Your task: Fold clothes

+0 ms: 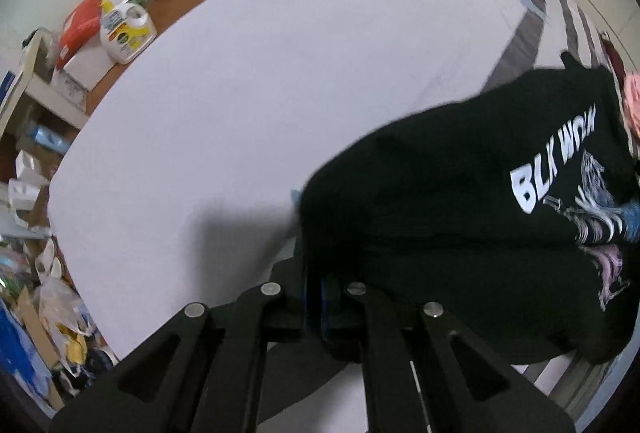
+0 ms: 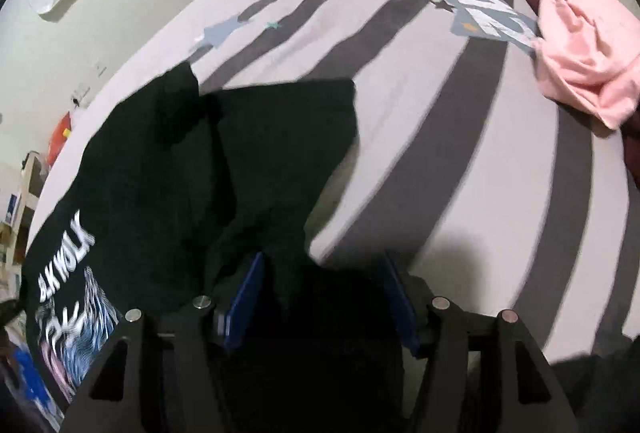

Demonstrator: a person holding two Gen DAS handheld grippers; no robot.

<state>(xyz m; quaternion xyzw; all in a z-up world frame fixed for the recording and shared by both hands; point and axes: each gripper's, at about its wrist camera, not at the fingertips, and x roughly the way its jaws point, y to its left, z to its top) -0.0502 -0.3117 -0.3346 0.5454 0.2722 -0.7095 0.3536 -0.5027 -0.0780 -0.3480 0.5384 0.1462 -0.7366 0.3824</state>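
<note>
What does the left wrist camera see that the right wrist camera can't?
Only the left wrist view shows the detergent jug on the white shelf, the cluttered floor, and the left claw pinched shut on the black T-shirt.

Only the right wrist view shows the pink garment spread out on the striped bedding, and the right claw with its blue fingers apart, black cloth between them.

Both show the black T-shirt and the bed.

On my left the plain white sheet (image 1: 248, 85) lies bare and open for passing. On my right the black shirt (image 2: 224, 169) covers the near striped bedding (image 2: 460, 161), and a pink garment (image 2: 584, 53) blocks the far right edge.
</note>
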